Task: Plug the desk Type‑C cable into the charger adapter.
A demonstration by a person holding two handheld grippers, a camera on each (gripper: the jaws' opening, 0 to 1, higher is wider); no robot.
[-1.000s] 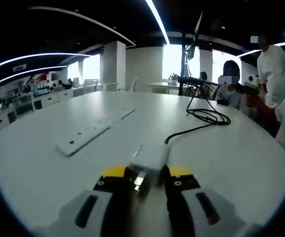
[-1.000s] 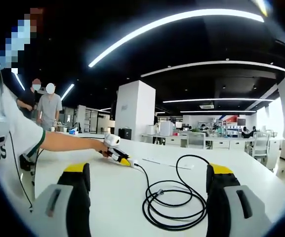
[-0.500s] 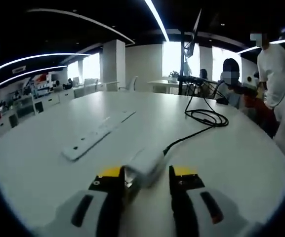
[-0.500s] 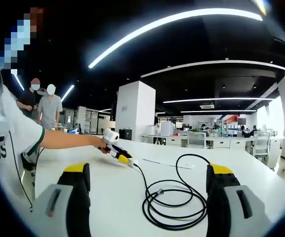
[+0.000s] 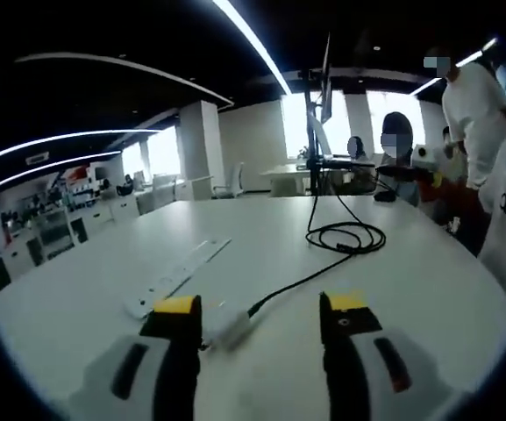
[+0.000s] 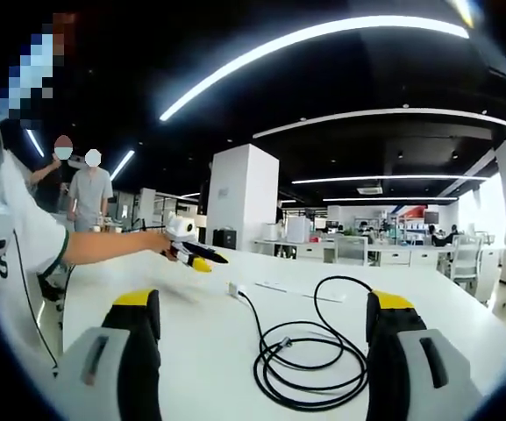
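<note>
Item: white charger adapter (image 5: pixel 231 331) with black Type-C cable (image 5: pixel 298 282) attached, lying low-centre on the tabletop (image 5: pixel 428 289), apparently released since left tongs (image 5: pixel 261 309) and right tongs (image 6: pixel 266 309) both stand apart, empty.

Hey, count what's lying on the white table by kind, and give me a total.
Charger adapter: 1
Black cable, coiled: 1
White power strip: 1
Total: 3
</note>
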